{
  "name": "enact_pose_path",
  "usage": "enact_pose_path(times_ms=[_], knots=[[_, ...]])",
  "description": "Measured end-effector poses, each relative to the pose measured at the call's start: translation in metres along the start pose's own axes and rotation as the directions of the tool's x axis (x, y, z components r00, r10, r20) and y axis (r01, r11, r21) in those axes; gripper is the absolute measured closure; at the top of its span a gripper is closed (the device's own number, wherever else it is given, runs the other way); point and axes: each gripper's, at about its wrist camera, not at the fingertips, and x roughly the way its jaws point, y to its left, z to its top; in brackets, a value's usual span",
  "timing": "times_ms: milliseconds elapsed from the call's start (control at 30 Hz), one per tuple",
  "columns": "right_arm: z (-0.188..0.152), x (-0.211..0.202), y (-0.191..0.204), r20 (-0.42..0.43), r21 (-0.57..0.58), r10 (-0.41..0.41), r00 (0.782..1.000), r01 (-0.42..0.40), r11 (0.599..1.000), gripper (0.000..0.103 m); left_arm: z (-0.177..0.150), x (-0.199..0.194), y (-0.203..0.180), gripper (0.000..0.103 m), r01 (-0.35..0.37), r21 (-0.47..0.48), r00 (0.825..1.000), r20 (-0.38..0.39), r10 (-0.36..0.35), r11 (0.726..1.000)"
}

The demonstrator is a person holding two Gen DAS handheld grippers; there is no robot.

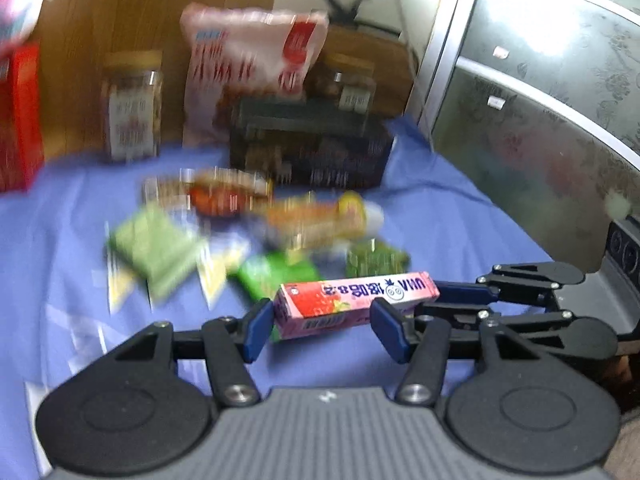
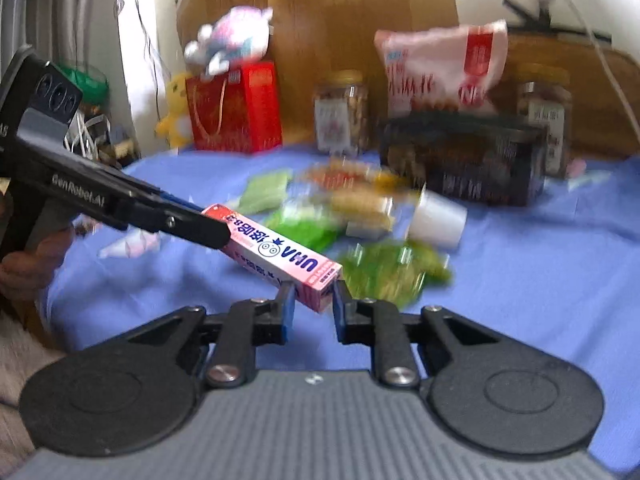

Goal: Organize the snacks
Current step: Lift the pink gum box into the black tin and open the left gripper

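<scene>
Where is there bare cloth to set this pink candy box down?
Free: the blue cloth right of the white cup, in front of the dark basket, and the strip nearest the tongs. Crowded: the middle, with the green packets and orange wrappers, and the back row of jars, bag and red box.

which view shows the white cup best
The right wrist view. There the white cup lies on its side on the blue cloth in front of the dark basket, its whole side showing. The left wrist view shows only a blurred white bit behind the orange packet.
</scene>
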Motion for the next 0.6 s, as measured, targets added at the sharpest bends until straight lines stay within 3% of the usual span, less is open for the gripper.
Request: enact_pose_path(times_ms=[200, 300, 467, 600], knots=[[0.049, 0.012, -0.031, 0.149, -0.029, -0.069, 0.987, 0.074, 0.997, 0.080, 0.081, 0.033, -0.002, 0.048, -0.042, 0.062, 0.991, 0.133, 0.033, 0.997], [0.074, 0.030, -0.056, 0.211, -0.042, -0.137, 0.968, 0.149, 0.988, 0.079, 0.120, 0.071, 0.001, 0.048, -0.051, 0.047, 0.988, 0.145, 0.044, 0.998], [0.099, 0.063, -0.107, 0.216, 0.032, -0.214, 0.953, 0.212, 0.977, 0.079, 0.157, 0.141, 0.011, 0.048, -0.050, 0.031, 0.993, 0.105, 0.047, 0.998], [0.094, 0.084, -0.129, 0.174, 0.046, -0.260, 0.950, 0.256, 0.965, 0.078, 0.158, 0.180, 0.018, 0.048, -0.055, 0.024, 0.997, 0.048, 0.054, 0.998]])
